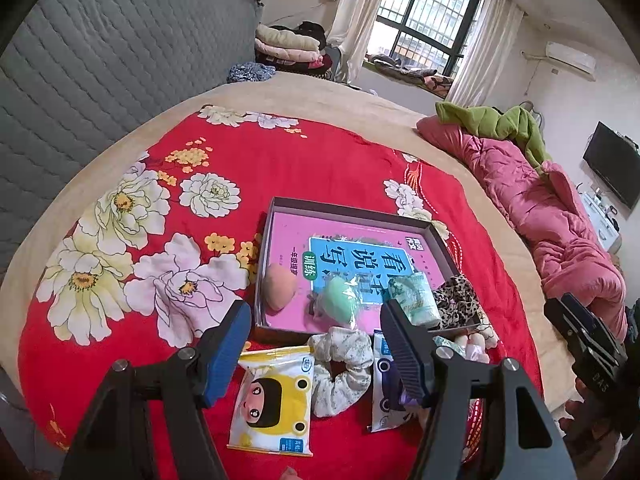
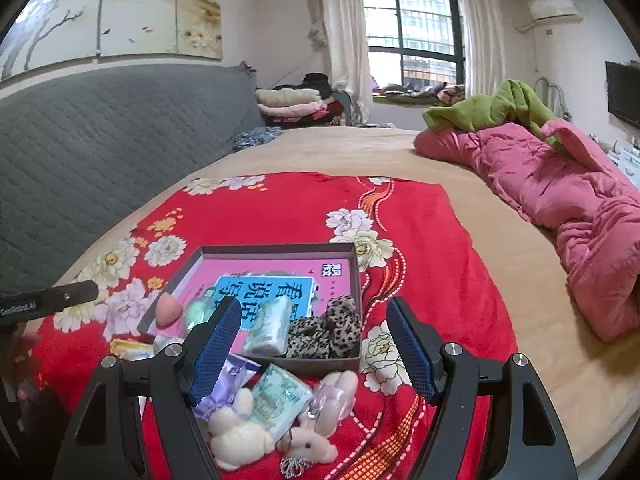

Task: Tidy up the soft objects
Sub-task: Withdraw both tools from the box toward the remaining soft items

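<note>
Left gripper point(image 1: 316, 344): fingers spread wide with nothing between them, hovering over the items lying in front of the box
Right gripper point(image 2: 316, 344): fingers wide apart and empty, above the plush toys near the box's front right corner
Box point(image 1: 352, 210): shallow, dark-walled, sitting on the red floral blanket point(image 1: 320, 160) on the bed; a pink and blue book point(image 1: 352, 248) lies flat on its floor
Inside the box: a peach makeup sponge point(image 1: 279, 286) at front left, a green sponge in a clear wrapper point(image 1: 340, 300) beside it, a green tissue pack point(image 1: 416, 294) next, and a leopard scrunchie point(image 1: 456, 296) in the front right corner
Outside the box, front: a yellow cartoon tissue pack point(image 1: 274, 400) lying flat, a pale floral scrunchie point(image 1: 342, 366) just beside it on the right, then a white and purple packet point(image 1: 386, 396) partly hidden by the left gripper's right finger
Near the right gripper: a second green tissue pack point(image 2: 282, 398) tilted between a cream plush bunny point(image 2: 236, 436) and a pink plush point(image 2: 338, 396), with a small pink bunny on a chain point(image 2: 310, 448) in front
Bed's far side: a rumpled pink quilt point(image 2: 560, 188) with a green blanket point(image 2: 496, 108) on top
</note>
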`<control>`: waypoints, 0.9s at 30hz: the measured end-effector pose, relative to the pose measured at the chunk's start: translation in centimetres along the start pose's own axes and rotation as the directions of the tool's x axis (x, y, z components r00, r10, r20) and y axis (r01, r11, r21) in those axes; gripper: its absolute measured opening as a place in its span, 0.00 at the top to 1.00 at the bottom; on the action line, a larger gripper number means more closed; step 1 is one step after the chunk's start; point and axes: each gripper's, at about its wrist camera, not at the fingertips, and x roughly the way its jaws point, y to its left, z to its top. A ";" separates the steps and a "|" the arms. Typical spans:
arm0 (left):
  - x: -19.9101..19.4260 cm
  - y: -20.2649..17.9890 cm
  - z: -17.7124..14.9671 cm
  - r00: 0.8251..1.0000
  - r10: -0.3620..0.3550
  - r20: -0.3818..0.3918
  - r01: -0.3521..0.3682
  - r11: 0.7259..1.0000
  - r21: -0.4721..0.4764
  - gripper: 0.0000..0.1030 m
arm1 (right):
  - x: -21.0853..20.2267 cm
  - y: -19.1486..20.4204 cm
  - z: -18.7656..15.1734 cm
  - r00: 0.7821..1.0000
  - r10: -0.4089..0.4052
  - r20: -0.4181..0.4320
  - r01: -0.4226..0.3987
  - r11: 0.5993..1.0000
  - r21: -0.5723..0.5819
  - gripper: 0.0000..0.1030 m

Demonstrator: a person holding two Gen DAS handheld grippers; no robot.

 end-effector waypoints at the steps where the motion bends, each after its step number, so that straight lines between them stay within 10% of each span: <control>1: 0.0 0.0 0.0 1.000 -0.002 -0.002 0.002 1.000 0.000 0.35 | -0.1 0.1 -0.1 1.000 0.000 0.001 0.000 1.000 -0.003 0.26; 27: 0.2 0.1 -2.6 0.996 0.043 -0.072 -0.041 0.999 0.026 0.35 | -1.4 1.8 -1.8 0.998 0.054 -0.017 -0.055 0.997 -0.061 0.26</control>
